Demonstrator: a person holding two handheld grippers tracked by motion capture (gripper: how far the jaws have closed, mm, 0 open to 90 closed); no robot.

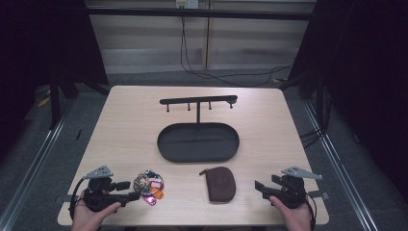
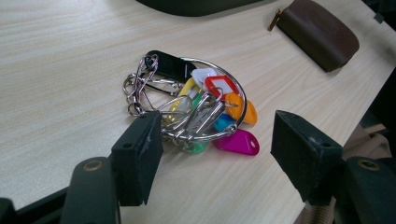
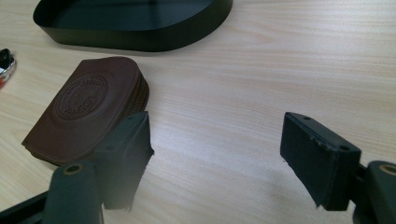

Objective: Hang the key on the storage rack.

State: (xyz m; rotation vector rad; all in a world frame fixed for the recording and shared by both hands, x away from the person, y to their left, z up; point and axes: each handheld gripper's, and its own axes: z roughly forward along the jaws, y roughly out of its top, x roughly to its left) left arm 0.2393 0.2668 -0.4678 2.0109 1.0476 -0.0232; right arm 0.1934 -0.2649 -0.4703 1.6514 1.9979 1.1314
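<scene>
The left gripper (image 1: 131, 190) sits at the lower left of the high view, held in a hand (image 1: 91, 215) that comes in from the bottom edge. Its jaws stand wide with nothing pressed between them. In the left gripper view the key bunch (image 2: 194, 109) lies at the middle of the frame, just beyond the jaw tips: a large metal ring with a chain, a black fob and coloured plastic tags in red, orange, yellow, blue and magenta. It rests flat on the wooden table (image 1: 125, 125).

The right gripper (image 1: 262, 188) is at the lower right of the high view, also gaping and empty. In the right gripper view a brown zip pouch (image 3: 86, 107) lies at the left of the frame, next to the left jaw; whether they touch cannot be told.

Further up, at the centre of the high view, stands a black oval tray (image 1: 166, 147) with a hook rail (image 1: 198, 100) rising from its far side.
</scene>
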